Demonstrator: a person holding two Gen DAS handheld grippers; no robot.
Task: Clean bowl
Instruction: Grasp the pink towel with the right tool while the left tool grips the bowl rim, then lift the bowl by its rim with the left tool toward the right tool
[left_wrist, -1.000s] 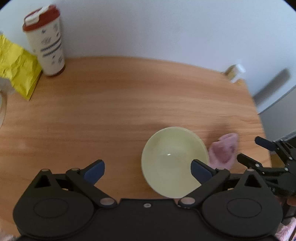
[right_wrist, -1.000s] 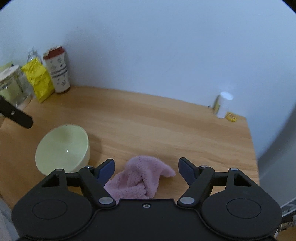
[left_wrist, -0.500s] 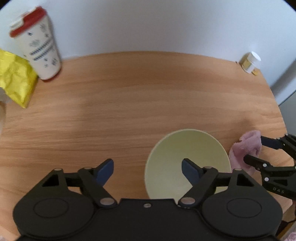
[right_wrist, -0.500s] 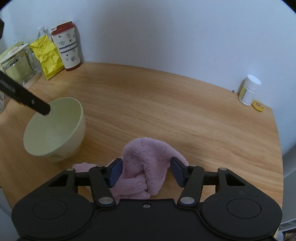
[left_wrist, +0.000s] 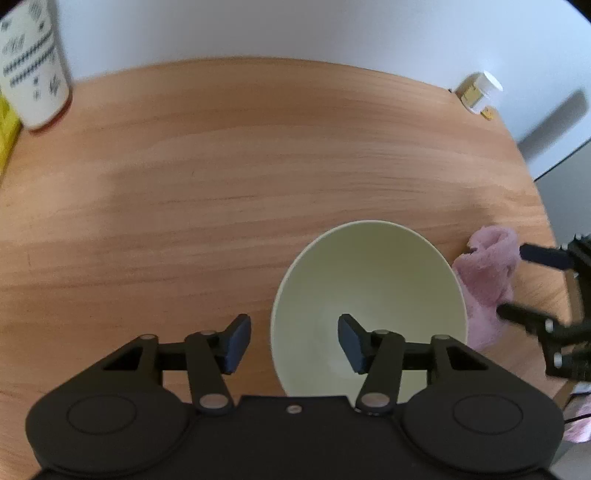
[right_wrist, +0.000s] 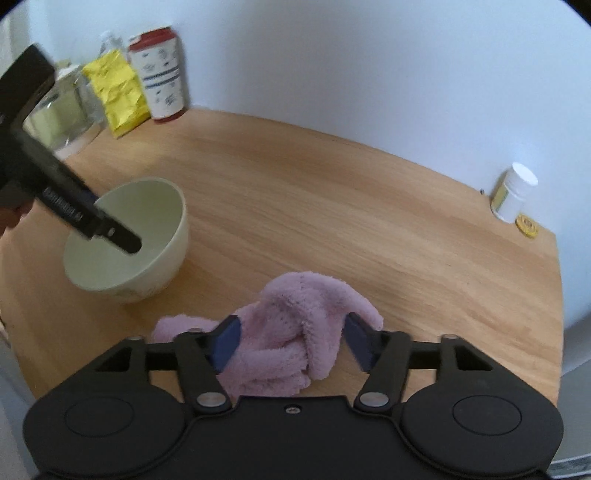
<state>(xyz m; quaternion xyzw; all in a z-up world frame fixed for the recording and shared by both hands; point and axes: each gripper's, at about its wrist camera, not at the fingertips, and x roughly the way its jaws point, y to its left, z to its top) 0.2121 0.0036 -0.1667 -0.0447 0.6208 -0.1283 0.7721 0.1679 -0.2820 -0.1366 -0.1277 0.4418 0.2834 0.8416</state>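
Note:
A pale green bowl (left_wrist: 369, 280) stands upright on the wooden table (left_wrist: 221, 184). My left gripper (left_wrist: 293, 343) straddles the bowl's left rim, one pad outside and one inside. Its jaws are closing and neither pad presses the wall. In the right wrist view one left finger (right_wrist: 122, 236) hangs over the bowl (right_wrist: 155, 210). A crumpled pink cloth (right_wrist: 295, 314) lies on the table right of the bowl. My right gripper (right_wrist: 291, 343) is around the cloth, its jaws opening with the cloth between them. The left wrist view shows the right gripper (left_wrist: 513, 280) flanking the cloth (left_wrist: 487, 269).
A red-lidded patterned cup (right_wrist: 162, 81), a yellow bag (right_wrist: 118, 92) and a glass jar (right_wrist: 62, 110) stand at the back left by the wall. A white pill bottle (right_wrist: 513, 192) and a small yellow disc (right_wrist: 526, 225) sit near the table's right edge.
My left gripper came down over the bowl and its jaws narrowed across the rim. My right gripper's jaws squeezed in on the pink cloth, then widened again.

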